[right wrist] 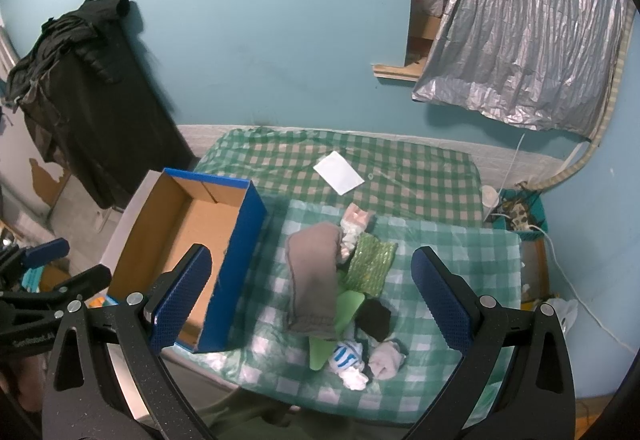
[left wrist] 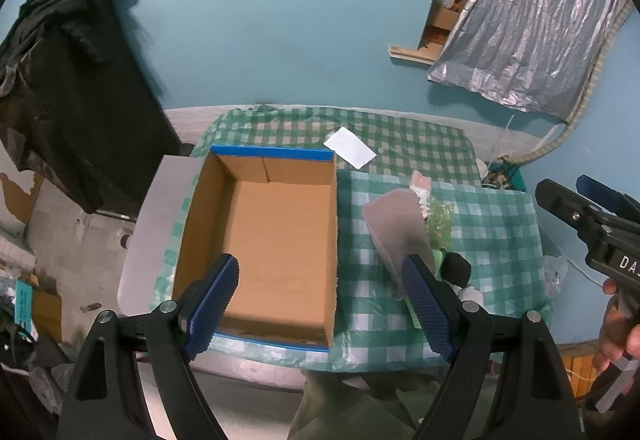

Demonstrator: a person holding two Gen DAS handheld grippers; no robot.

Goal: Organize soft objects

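Hovering: left gripper (left wrist: 320, 304) above the near edge of the box (left wrist: 276, 240), fingers spread wide, nothing between them.
Right gripper: right gripper (right wrist: 312, 304) above the sock pile, fingers spread wide, nothing held.
Pile location: right of the box, on the green checked cloth (right wrist: 460, 248), near half of the table.
Grey sock: grey sock (right wrist: 314, 276) lies on top, long axis near-to-far, cuff end toward the near edge.
Others: green textured pad (right wrist: 370, 264) right of it; black sock (right wrist: 374, 318), blue-striped white sock (right wrist: 346, 356) and pale balled sock (right wrist: 386, 360) at the near end.
Hidden: green flat piece (right wrist: 320, 354) mostly under the grey sock; pinkish item (right wrist: 356, 218) at the far end hard to identify.
Box: open, long axis near-to-far, inside bare cardboard.
Far side: white card (right wrist: 338, 172) lying flat.
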